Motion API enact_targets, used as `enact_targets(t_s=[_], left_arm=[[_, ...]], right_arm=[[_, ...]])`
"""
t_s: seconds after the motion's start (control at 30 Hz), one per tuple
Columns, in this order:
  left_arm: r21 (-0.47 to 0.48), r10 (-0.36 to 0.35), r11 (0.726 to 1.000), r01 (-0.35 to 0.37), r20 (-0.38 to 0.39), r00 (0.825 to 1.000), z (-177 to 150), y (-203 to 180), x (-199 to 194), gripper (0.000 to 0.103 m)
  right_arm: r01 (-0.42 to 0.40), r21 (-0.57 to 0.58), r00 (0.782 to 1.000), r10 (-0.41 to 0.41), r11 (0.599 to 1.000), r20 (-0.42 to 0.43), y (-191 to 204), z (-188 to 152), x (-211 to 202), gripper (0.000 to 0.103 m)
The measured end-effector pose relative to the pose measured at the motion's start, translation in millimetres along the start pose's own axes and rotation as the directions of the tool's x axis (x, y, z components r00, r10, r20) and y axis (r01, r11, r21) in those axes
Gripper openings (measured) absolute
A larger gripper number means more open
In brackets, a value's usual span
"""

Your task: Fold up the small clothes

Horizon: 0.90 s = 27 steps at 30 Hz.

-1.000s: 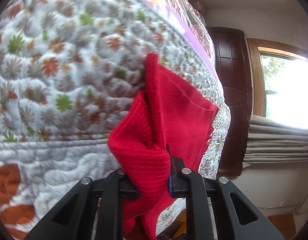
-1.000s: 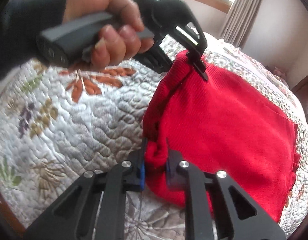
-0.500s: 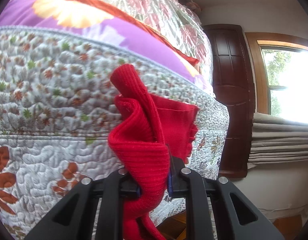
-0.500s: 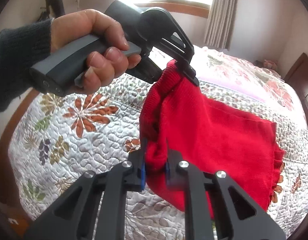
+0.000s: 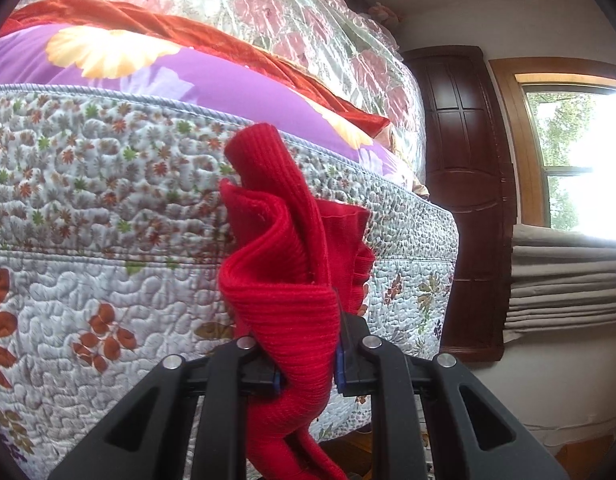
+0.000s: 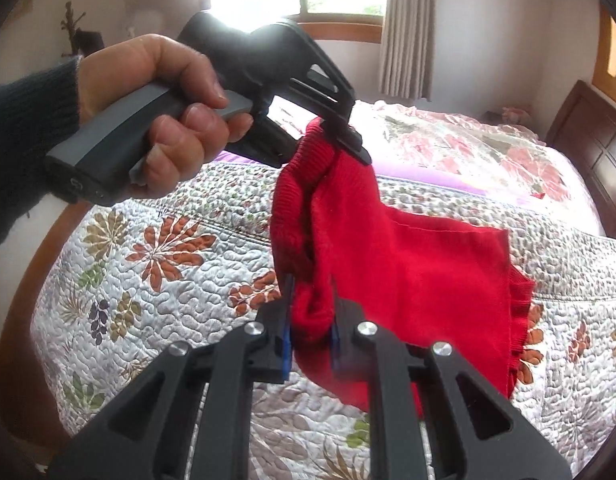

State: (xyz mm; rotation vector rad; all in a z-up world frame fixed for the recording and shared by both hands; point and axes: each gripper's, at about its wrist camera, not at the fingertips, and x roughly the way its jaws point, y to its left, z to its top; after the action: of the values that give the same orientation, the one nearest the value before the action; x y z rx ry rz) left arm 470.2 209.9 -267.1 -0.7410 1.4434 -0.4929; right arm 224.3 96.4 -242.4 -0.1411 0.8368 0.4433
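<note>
My left gripper [image 5: 308, 364]: jaws clamped on a bunched ribbed edge of the red knitted garment [image 6: 408, 272]. My right gripper [image 6: 311, 340]: jaws pinching another bunched edge. Garment hangs lifted between both, its free side draped toward the floral quilted bed [image 6: 168, 280], near the bed's corner.

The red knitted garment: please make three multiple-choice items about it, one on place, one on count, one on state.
1. Where does the red knitted garment hang?
A. above the floral quilt
B. on a chair
C. inside a drawer

2. How many grippers clamp it?
A. none
B. one
C. two

3. How does the garment lie?
A. folded flat
B. lifted and draped
C. rolled tight

Answers: 1 A, the quilt spreads beneath it. 2 C, the left gripper and the right gripper each pinch one end of its ribbed edge. 3 B, it sags from both grips.
</note>
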Motion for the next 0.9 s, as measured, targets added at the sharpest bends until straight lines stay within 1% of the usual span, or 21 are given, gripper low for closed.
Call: enact_targets(t_s=[0.3,0.47,0.9], left_arm=[[0.025,0.063,0.998,-0.064,0.011,0.998,-4.9,-41.1,5.3,0.018],[0.041,0.091,0.995,-0.091,0.006,0.996,-5.6,-57.2,14.9,0.018],[0.078,0.161,0.984,-0.158,-0.036,0.986,-0.8,-92.3,66.2,0.018]], right_arm=[[0.003,0.060,0.999,-0.005,0.998,0.033,-29.8,-2.6,-26.9,0.012],[0.003,0.094,0.999,-0.007,0.996,0.037,-44.3,-6.3,-35.9,0.012],[0.026,0.184,0.999,-0.031,0.983,0.027,-92.0,-19.9,-44.9,0.012]])
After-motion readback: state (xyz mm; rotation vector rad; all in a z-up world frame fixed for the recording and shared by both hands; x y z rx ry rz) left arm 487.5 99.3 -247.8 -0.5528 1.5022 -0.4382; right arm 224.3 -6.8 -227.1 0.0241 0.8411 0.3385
